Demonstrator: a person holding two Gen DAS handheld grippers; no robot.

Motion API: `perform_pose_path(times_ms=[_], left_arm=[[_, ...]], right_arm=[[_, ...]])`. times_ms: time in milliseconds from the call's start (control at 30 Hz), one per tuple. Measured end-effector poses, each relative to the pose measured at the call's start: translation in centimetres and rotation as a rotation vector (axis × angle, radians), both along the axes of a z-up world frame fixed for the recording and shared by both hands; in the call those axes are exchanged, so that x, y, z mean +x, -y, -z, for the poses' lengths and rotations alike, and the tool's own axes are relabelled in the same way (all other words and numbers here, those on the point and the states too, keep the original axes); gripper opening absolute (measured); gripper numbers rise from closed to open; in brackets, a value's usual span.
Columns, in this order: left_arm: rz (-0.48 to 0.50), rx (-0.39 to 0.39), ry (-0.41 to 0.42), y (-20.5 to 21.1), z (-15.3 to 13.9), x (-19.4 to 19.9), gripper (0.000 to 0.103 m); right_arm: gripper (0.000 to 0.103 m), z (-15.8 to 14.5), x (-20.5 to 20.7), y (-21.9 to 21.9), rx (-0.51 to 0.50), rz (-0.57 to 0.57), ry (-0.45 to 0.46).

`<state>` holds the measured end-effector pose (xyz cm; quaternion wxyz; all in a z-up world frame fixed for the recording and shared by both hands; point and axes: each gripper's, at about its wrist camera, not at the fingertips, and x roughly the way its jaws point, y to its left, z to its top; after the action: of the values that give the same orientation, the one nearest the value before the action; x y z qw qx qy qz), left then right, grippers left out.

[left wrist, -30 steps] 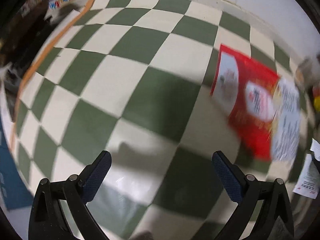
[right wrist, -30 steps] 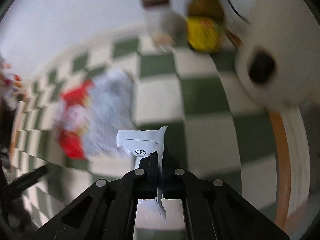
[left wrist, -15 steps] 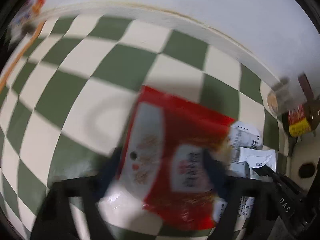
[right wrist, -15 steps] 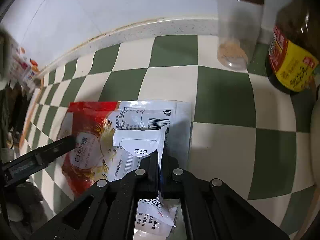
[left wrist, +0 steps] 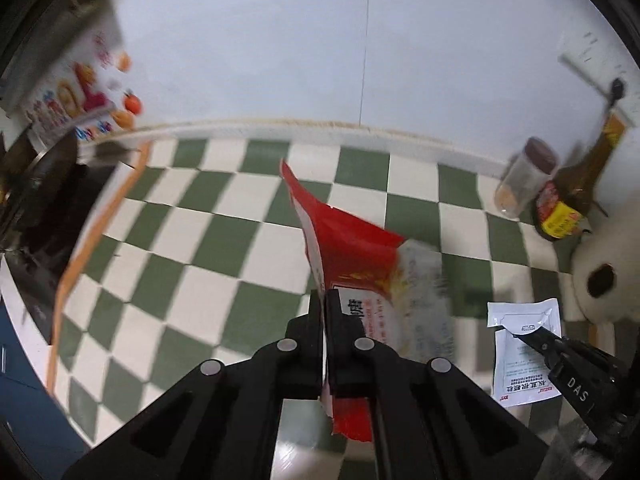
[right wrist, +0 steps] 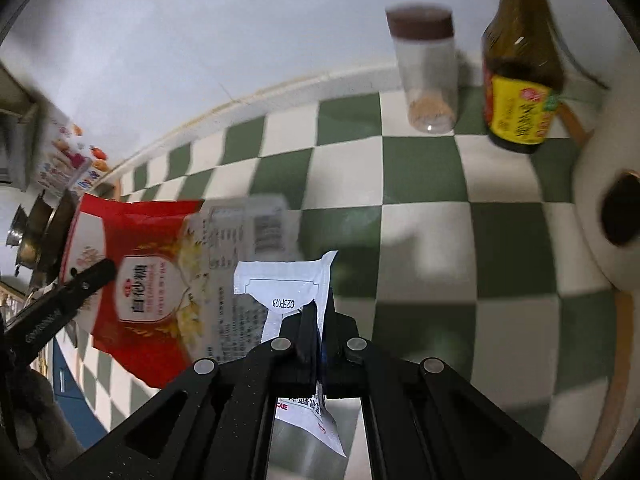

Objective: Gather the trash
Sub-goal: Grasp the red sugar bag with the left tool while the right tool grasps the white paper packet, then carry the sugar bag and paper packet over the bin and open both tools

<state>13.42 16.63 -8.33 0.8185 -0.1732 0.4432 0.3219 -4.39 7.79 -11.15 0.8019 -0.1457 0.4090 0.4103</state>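
Left gripper (left wrist: 325, 300) clamps a red sugar bag (left wrist: 352, 248); right gripper (right wrist: 318, 312) pinches a white sachet (right wrist: 284, 284) stamped "C25F029".

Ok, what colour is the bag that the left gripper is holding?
Red with white panels, the bag shows best in the right wrist view.
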Motion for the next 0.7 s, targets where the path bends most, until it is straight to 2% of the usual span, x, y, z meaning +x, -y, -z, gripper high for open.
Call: perform_pose_path(times_ms=[67, 233, 267, 367, 500, 567, 700], left_arm=[[0.010, 0.033, 0.018, 1.3, -1.9, -2.7, 0.000], [0.041, 0.107, 0.057, 3.7, -3.6, -9.2, 0.000], [0.052, 0.133, 0.065, 4.9, -4.4, -11.5, 0.000], [0.093, 0.145, 0.091, 7.2, -4.9, -15.7, 0.000], [0.158, 0.100, 0.114, 10.0, -5.1, -22.3, 0.000], [0.181, 0.054, 0.108, 11.2, -4.7, -25.5, 0.000], [0.216, -0.051, 0.064, 12.5, -2.2, -29.6, 0.000]], right_arm=[[0.000, -0.8, -3.0, 1.6, 0.016, -0.001, 0.033], [0.000, -1.0, -11.6, 5.3, 0.050, 0.010, 0.096], [0.000, -0.9, -13.3, 6.4, 0.058, 0.018, 0.103], [0.000, -0.2, -19.1, 9.5, 0.090, 0.044, 0.096], [0.000, 1.4, -27.1, 14.1, 0.116, 0.076, 0.079], [0.000, 2.7, -30.8, 16.7, 0.102, 0.091, 0.072], [0.000, 6.2, -35.6, 20.8, 0.052, 0.105, 0.020]])
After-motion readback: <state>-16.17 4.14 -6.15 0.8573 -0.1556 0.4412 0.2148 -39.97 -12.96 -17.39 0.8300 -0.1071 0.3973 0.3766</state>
